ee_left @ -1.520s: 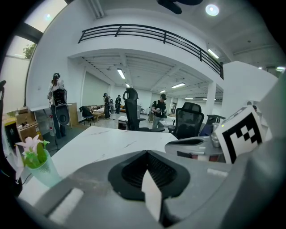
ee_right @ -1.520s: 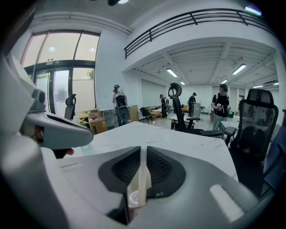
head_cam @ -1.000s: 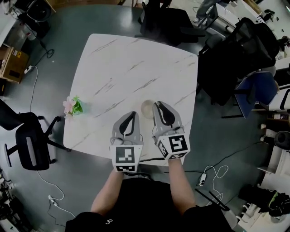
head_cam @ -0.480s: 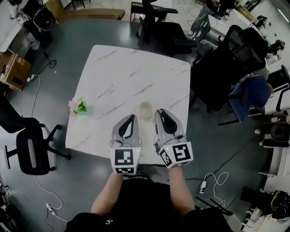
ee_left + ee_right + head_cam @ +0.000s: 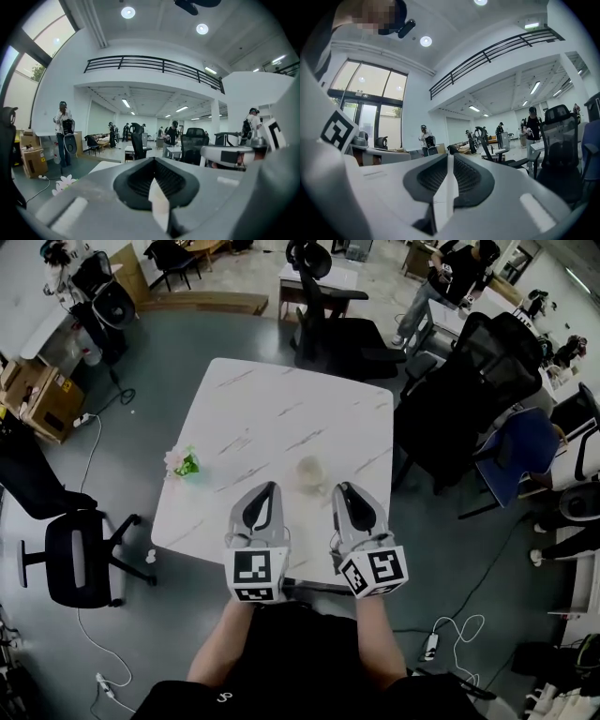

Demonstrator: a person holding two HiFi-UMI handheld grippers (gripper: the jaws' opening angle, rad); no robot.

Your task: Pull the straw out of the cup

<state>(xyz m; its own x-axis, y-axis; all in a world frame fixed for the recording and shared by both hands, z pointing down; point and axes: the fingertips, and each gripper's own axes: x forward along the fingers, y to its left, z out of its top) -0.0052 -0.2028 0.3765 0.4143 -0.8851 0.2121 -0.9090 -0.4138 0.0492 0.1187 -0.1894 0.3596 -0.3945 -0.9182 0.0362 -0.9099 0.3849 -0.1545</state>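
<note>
Cup (image 5: pixel 309 471) stood on the white marble table (image 5: pixel 272 399) near its front edge, its straw too small to make out. Left gripper (image 5: pixel 267 487) and right gripper (image 5: pixel 342 487) hovered just short of it, one on each side, each with jaws pressed together and nothing between them. Pink flowers (image 5: pixel 180 461) lay well off to the left.

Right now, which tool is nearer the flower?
Left. In the head view the left tool is just right of the flower; the right tool is farther right, past the cup.
</note>
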